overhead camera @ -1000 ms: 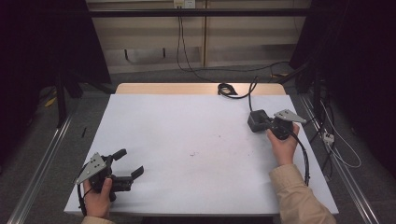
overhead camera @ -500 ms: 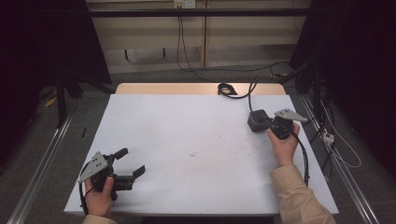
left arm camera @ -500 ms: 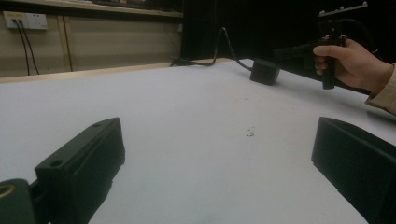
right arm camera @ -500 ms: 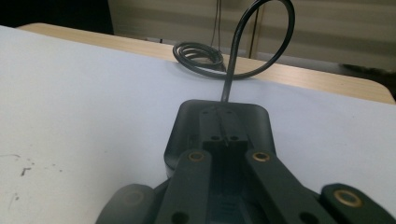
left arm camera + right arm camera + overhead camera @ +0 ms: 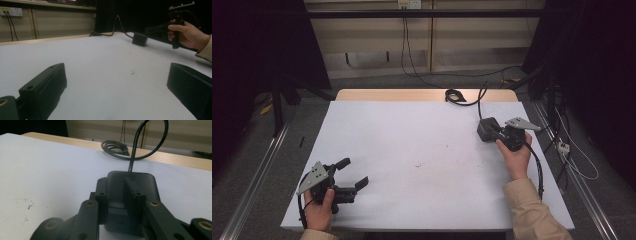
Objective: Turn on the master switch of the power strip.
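Here, a black power adapter (image 5: 487, 129) is seen near the right edge of the white table (image 5: 412, 145), toward its far side, and it is clasped by the right gripper (image 5: 492, 131), which is held in the person's right hand (image 5: 514, 155). In the right gripper view, the adapter (image 5: 131, 187) is shown sitting between the two black jaws, which are drawn in against its flanks, so that the block is pinched between them while it rests on the table surface. From the far end of the adapter a black cable (image 5: 136, 145) is seen rising and curving away to a coiled bundle (image 5: 455, 95) that lies on the bare wooden strip (image 5: 387, 94) at the table's far edge. The left gripper (image 5: 349, 175) is held low over the near left corner of the table in the left hand (image 5: 318, 210), well apart from the adapter; its jaws are spread wide, and nothing is found between them, as the left gripper view makes plain, where only white tabletop lies in the gap. In that same view the adapter (image 5: 139, 39) is seen far off across the table with the right hand (image 5: 186, 35) behind it. A few small dark specks (image 5: 418, 164) are marked on the table near its middle, between the two grippers.
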Tool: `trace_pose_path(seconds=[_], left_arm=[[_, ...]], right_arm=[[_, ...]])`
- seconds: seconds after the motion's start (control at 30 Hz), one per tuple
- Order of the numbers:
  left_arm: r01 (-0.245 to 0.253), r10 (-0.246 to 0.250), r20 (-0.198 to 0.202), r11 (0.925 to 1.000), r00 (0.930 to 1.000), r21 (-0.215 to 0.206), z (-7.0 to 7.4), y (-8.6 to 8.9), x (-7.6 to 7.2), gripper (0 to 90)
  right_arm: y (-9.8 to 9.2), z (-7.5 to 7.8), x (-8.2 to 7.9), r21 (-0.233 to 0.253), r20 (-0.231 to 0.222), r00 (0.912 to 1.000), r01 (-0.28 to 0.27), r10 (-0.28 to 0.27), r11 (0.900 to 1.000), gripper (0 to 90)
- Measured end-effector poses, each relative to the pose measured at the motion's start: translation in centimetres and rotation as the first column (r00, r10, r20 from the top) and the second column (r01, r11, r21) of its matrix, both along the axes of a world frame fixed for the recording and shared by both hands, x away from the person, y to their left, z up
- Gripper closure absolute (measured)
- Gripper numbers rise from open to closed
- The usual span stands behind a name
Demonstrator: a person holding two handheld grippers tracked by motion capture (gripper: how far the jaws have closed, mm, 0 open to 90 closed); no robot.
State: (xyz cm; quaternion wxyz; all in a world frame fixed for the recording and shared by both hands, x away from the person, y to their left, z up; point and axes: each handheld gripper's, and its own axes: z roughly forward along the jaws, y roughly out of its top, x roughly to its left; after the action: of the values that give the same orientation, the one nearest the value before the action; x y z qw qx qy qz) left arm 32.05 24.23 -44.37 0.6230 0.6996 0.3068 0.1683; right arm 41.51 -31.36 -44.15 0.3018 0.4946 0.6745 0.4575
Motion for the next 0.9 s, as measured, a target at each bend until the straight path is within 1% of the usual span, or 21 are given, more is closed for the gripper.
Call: trace_pose_path(seconds=[0.13,0.27,0.37,0.43,0.53,0.7,0.77,0.9], left_arm=[[-0.002,0.002,-0.002,1.0,1.0,-0.002,0.0,0.1,0.0,2.2],[0.003,-0.003,-0.003,1.0,1.0,-0.001,0.0,0.0,0.0,2.2],[0.009,-0.009,-0.003,1.0,1.0,0.004,0.0,-0.1,0.1,2.2],[0.006,-0.006,-0.004,1.0,1.0,-0.002,0.0,-0.1,0.1,2.2],[0.006,-0.006,-0.004,1.0,1.0,-0.005,0.0,-0.2,0.1,2.2],[0.012,-0.012,-0.005,0.9999,0.9999,0.004,0.0,-0.3,0.2,2.2],[0.012,-0.012,-0.003,0.9999,0.9999,0.0,0.0,-0.3,0.3,2.2],[0.01,-0.01,-0.004,0.9999,0.9999,-0.003,0.0,-0.4,0.3,2.2]], right_arm=[[0.2,0.1,-0.2,0.014,-0.013,0.9999,-0.01,0.01,1.0,67.7],[0.4,0.2,-0.5,0.027,-0.024,0.9989,-0.038,0.039,0.999,55.1],[0.7,0.3,-0.8,0.039,-0.035,0.9974,-0.061,0.062,0.997,48.4],[0.8,0.5,-1.0,0.044,-0.022,0.997,-0.073,0.074,0.996,47.4],[1.0,0.6,-1.5,0.047,-0.017,0.9958,-0.089,0.09,0.995,38.1],[1.0,0.7,-2.5,0.073,-0.013,0.9932,-0.114,0.116,0.991,31.6],[1.1,0.8,-2.9,0.076,-0.021,0.9912,-0.129,0.131,0.989,29.6],[1.1,0.9,-3.8,0.083,-0.017,0.9888,-0.146,0.148,0.986,26.6]])
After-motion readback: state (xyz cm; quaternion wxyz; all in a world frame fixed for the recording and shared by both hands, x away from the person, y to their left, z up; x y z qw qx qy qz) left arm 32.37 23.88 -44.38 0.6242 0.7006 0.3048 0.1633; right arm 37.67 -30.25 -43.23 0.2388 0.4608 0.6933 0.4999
